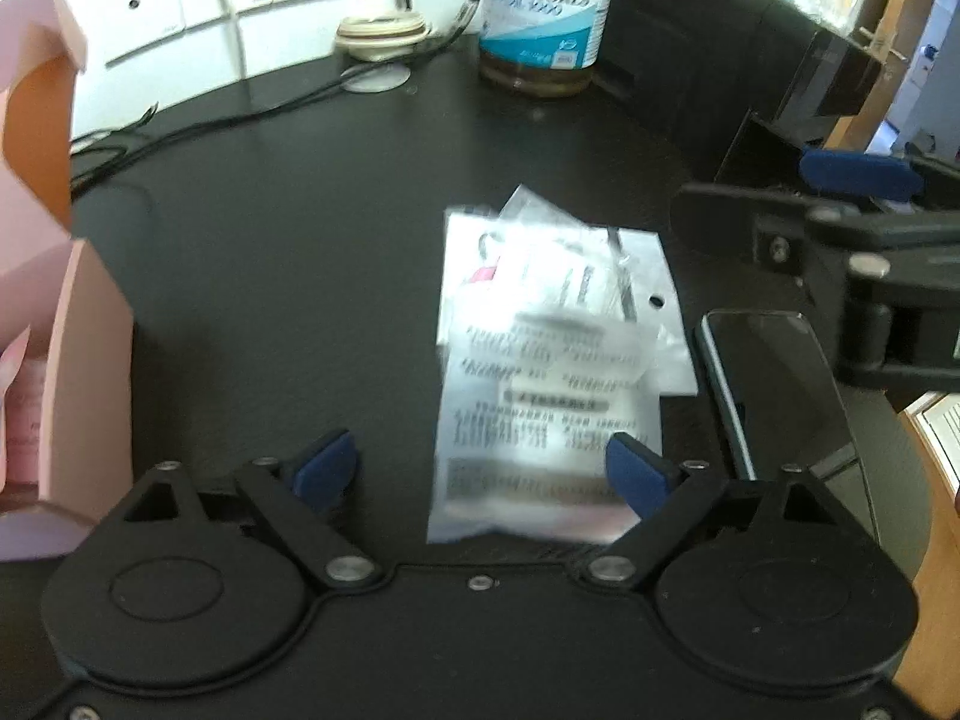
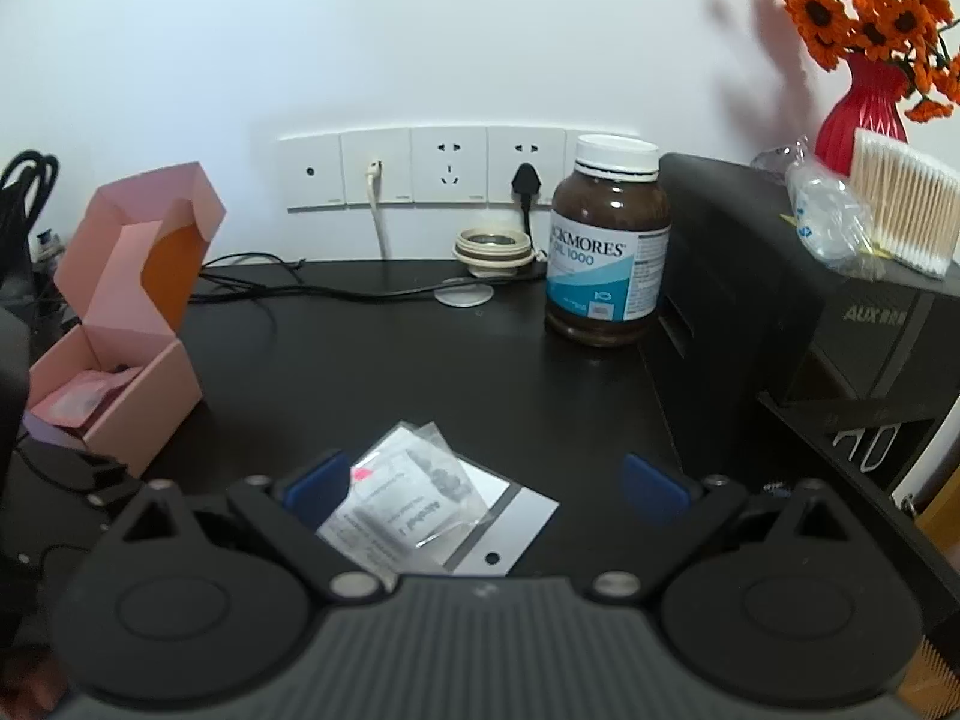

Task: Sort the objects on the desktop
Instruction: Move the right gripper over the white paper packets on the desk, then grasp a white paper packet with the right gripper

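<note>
Looking down my left hand-held gripper (image 1: 480, 471), I see the stack of clear plastic packets (image 1: 552, 372) lying flat on the black table (image 1: 288, 252) just ahead and a little right of centre, its near end by my right-hand blue pad. Its long axis runs away from me, roughly along my fingers. Both of my grippers are spread wide and hold nothing. My right hand-held gripper (image 2: 486, 489) also has the packets just ahead, off toward its left pad, so I judge both hands about equally near. The packets are thin, glossy sleeves with printed white labels, a pink mark and a punched hang hole, blurred in the left view. A dark phone (image 1: 774, 396) lies just beside them, and the open pink box (image 2: 120, 324) stands well apart to the left.
</note>
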Action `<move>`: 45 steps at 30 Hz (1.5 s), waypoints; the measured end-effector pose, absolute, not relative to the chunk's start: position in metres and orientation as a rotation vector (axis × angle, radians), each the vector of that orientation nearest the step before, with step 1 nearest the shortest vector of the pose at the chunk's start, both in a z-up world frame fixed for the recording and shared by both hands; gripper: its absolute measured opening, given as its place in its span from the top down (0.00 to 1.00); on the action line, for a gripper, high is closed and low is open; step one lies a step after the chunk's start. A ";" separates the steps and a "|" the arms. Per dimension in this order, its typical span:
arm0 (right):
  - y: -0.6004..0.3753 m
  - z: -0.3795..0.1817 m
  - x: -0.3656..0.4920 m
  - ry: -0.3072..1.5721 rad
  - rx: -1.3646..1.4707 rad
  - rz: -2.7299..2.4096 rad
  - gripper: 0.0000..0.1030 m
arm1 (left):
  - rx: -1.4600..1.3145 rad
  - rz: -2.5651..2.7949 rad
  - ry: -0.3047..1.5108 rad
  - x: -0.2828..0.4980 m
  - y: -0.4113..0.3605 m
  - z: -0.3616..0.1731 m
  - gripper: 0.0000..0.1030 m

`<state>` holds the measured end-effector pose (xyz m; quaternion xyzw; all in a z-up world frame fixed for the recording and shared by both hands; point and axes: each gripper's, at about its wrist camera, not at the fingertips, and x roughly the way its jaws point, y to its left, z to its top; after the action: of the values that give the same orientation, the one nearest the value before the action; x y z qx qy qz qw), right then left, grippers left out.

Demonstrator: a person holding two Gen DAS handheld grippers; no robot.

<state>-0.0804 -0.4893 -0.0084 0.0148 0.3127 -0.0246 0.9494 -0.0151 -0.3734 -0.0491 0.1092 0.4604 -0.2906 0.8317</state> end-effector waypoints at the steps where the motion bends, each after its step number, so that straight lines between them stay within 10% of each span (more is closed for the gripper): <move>1: -0.491 -0.009 -0.081 0.639 0.034 -0.051 0.05 | 0.230 -0.626 0.969 -0.014 -0.375 -0.049 0.31; 3: -0.495 -0.012 -0.082 0.645 0.046 -0.056 0.05 | 0.228 -0.652 0.970 -0.011 -0.377 -0.046 0.69; 8: -0.503 -0.016 -0.086 0.656 0.082 -0.067 0.05 | 0.144 -0.693 1.029 0.003 -0.369 -0.043 0.96; 31: -0.451 -0.021 -0.051 0.729 0.120 0.107 0.15 | 0.117 -0.611 0.896 0.002 -0.282 0.007 0.98; 45: -0.349 -0.036 -0.092 0.669 -0.476 0.436 0.14 | -0.034 -0.530 0.957 0.030 -0.265 0.012 0.98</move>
<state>-0.0924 -0.3489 -0.0358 -0.2294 0.3227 0.2103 0.8938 0.0298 -0.2646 0.0116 -0.0160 0.4549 -0.2518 0.8540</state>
